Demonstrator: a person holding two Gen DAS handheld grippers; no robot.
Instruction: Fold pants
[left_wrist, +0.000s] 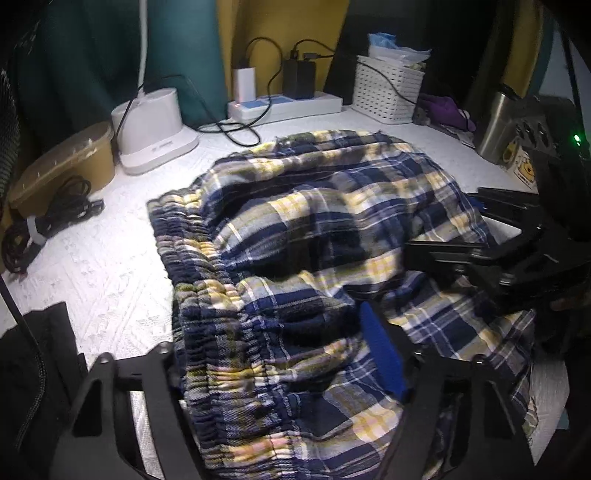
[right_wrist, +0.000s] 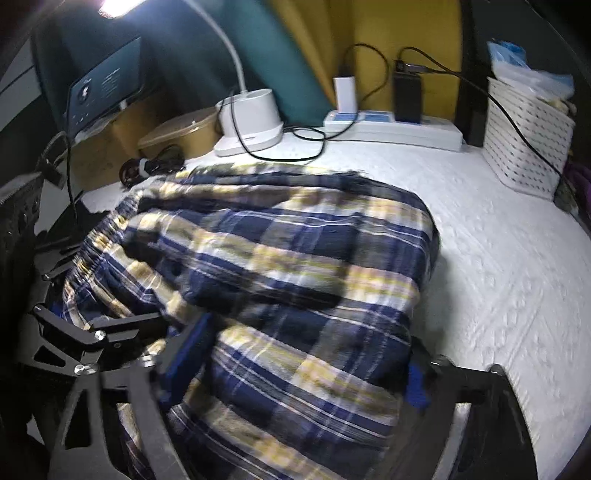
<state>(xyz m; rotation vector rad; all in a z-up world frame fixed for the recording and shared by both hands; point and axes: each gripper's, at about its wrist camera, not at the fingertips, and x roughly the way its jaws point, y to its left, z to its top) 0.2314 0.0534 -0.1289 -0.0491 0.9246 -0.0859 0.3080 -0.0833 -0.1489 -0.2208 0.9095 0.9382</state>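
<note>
1. A pair of plaid pants (left_wrist: 314, 236) in navy, yellow and white lies bunched on a white textured table cover (left_wrist: 110, 280), folded over itself into a thick, rumpled heap.
2. The gathered elastic waistband (left_wrist: 207, 280) runs down the heap's left edge in the left wrist view, puckered in tight ridges.
3. The left gripper (left_wrist: 280, 354) has its jaws spread wide, cloth lying between them; one blue-padded finger (left_wrist: 382, 350) rests on the fabric.
4. The right gripper (right_wrist: 299, 354) likewise sits with its jaws apart, straddling the near end of the heap.
5. Behind the pants stand a white lamp base (left_wrist: 155, 125), a power strip (left_wrist: 284, 105) with chargers and a white basket (left_wrist: 386, 88).
</note>
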